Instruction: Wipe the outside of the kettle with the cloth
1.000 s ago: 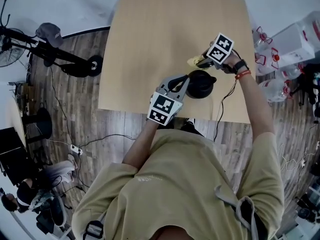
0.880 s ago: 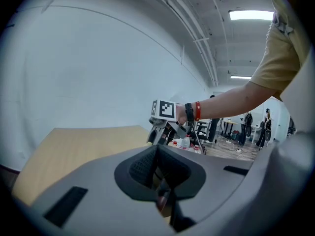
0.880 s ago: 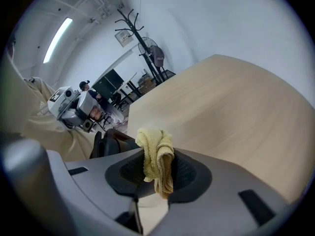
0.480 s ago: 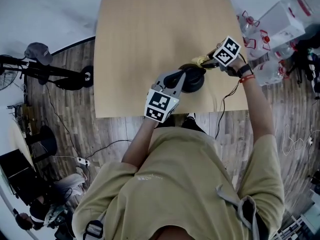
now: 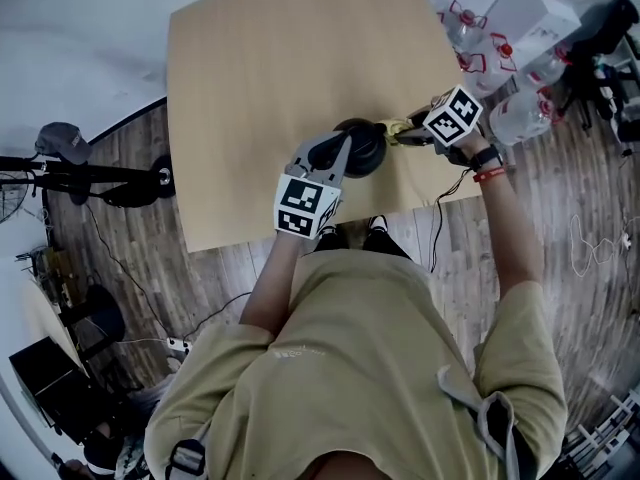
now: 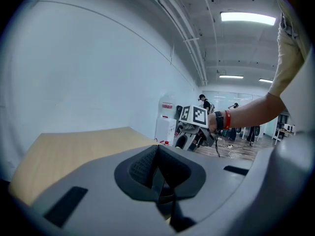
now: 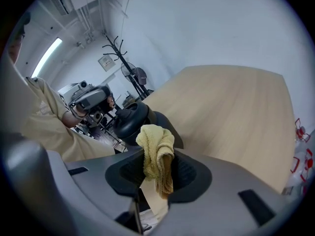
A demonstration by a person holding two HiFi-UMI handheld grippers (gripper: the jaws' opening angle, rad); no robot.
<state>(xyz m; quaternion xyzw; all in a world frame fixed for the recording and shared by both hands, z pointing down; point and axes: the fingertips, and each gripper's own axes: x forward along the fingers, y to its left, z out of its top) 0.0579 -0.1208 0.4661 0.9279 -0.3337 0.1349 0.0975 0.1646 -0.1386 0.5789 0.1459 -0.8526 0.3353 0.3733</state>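
Your right hand-held gripper [image 7: 158,175] has its jaws clamped on a yellow terry cloth [image 7: 156,149]. The cloth bunches above the pads and a fold of it hangs down between them. Just past the cloth stands the black kettle [image 7: 131,124], upright on the bench [image 7: 221,107], with its lid knob on top. From the head view the cloth sits right beside the kettle's right side; you cannot tell from any view whether the two actually touch.

Your left hand-held gripper [image 6: 157,173] comes at the kettle from the opposite side, and its tip meets the kettle's body in the head view. Its jaws are pressed together with no gap between the pads. A dark shape shows just below them, and it is unclear whether that is part of the kettle.

The kettle stands close to the bench's near edge, towards its right corner, and the tan top stretches away behind it. Clear plastic bottles [image 5: 515,118] stand on the wooden floor [image 5: 560,228] just off that corner. A coat stand [image 7: 118,48] rises by the white wall beyond the far end.
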